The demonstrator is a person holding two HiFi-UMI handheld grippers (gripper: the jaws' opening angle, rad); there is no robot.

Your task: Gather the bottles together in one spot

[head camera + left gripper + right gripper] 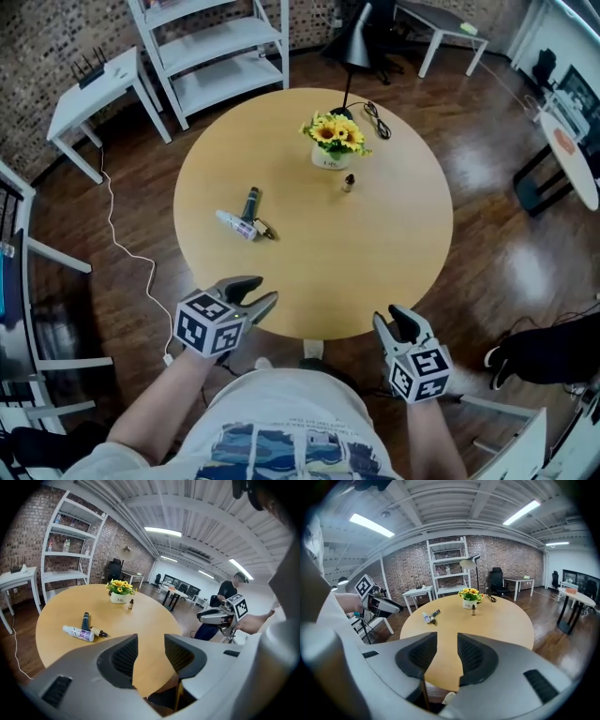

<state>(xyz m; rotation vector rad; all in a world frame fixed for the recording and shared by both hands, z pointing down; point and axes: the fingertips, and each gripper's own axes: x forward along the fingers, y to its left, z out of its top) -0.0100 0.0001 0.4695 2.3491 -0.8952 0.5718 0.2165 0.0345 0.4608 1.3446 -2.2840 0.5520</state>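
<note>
On the round wooden table [375, 262] three bottles lie together left of centre: a white tube [234, 224] [78, 633] [426, 618], a dark tube [250, 202] [85, 620] [435, 613] and a small brown bottle [263, 228] [98, 632]. Another small brown bottle [348, 183] [131, 603] [473, 610] stands upright near the flower pot. My left gripper [258, 298] [151, 656] is held at the table's near left edge, open and empty. Beyond the near edge, at the lower right, my right gripper [396, 327] [447, 654] is open and empty too.
A white pot of yellow flowers [333, 141] [119, 591] [470, 597] stands at the table's far side with a black lamp [356, 47] and cable behind it. A white shelf unit [220, 47] and a small white side table [94, 94] stand beyond the table at the left.
</note>
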